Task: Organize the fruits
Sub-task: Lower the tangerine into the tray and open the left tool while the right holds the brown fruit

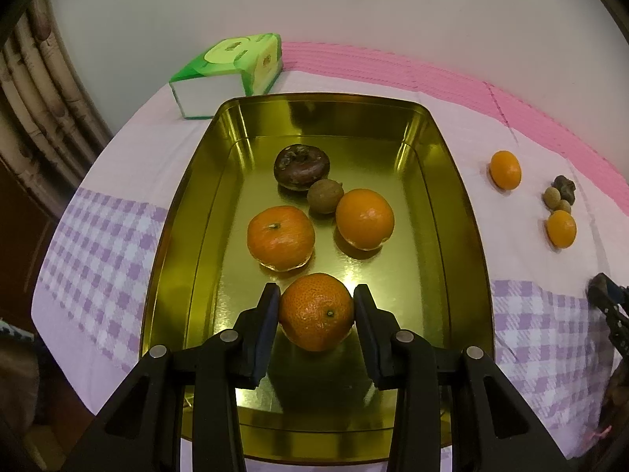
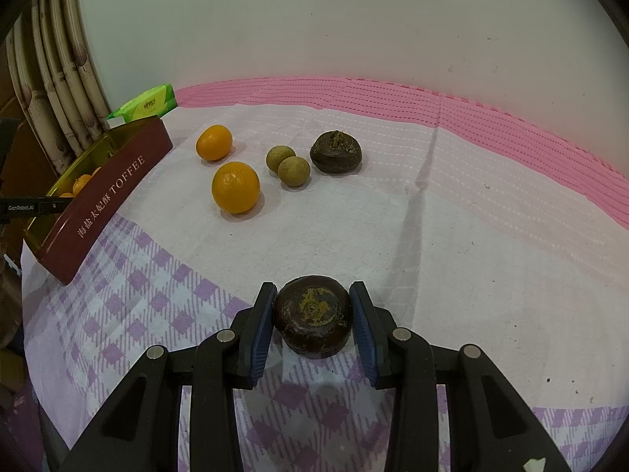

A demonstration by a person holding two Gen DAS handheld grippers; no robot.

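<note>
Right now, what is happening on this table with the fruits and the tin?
A person is sorting fruit with two handheld grippers. The left gripper is shut on a mandarin, low inside the gold tin, which already holds two mandarins, a small brown fruit and a dark round one. The right gripper grips a dark brown round fruit over the checked tablecloth. Two mandarins, two small brown fruits and another dark fruit still lie outside.
</note>
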